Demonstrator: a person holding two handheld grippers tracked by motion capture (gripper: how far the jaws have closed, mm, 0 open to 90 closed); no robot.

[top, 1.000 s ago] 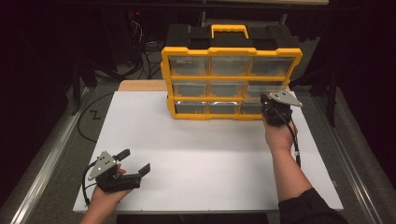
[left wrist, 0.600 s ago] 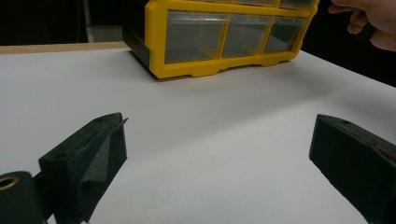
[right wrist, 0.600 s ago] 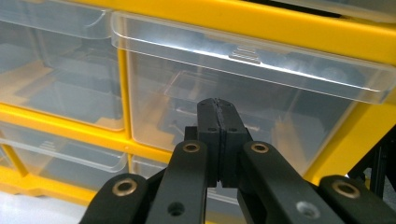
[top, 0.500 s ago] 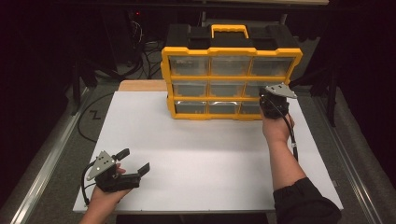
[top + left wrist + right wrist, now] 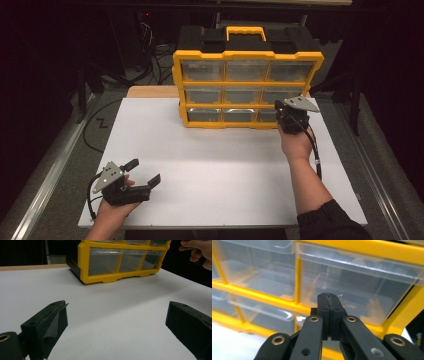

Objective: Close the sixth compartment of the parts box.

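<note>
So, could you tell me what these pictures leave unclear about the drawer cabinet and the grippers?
- Drawer cabinet: the clear drawers' contents are too small to tell in the high view.
- Right gripper: jaws shut at a right-hand drawer; whether they touch it is hidden behind the tips in the right gripper view.
- Left gripper: the left gripper view's edges crop its open jaws.

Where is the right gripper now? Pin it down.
In the high view the right gripper is at the right of the table, jaws shut, against the lower right drawers of the yellow drawer cabinet.
</note>
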